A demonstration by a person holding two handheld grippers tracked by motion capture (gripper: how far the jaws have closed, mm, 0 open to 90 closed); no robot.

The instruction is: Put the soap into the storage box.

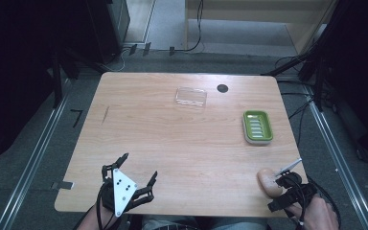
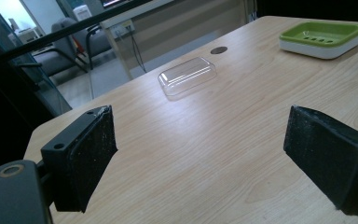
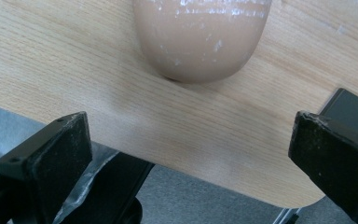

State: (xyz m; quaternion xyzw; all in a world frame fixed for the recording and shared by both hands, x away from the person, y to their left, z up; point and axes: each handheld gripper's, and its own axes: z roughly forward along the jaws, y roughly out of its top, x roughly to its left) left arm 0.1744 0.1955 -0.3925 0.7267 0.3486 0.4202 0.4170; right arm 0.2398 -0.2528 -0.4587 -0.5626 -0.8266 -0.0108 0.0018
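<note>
No brand, label or legible writing appears on any item; the only markings are black dots on the grey three-cornered plate (image 1: 122, 188) atop the left gripper.

Item count on the light wooden table (image 1: 172, 143):
- One clear, rectangular plastic lid (image 1: 190, 97), lying flat near the far edge, centre.
- One green rectangular soap dish on a white base (image 1: 258, 126), with a row of drain slots in its floor, at the right side of the table, well apart from the lid.
- One smooth, rounded, tan-coloured soap-like bar (image 1: 269, 182), with faint white scuffs on its surface, resting on the table at the near right corner.
- One small round dark spot (image 1: 222, 88) in the tabletop, just right of the lid.

Left gripper (image 1: 139, 175): held over the near left part of the table. In the left gripper view its two black jaws stand wide apart with nothing between them; the lid and the soap dish lie well beyond.

Right gripper (image 1: 287, 184): held at the near right corner, just beside the tan bar. In the right gripper view its jaws are spread wide and hold nothing; the bar lies ahead of them, not between the pads, close to the table's near edge.
</note>
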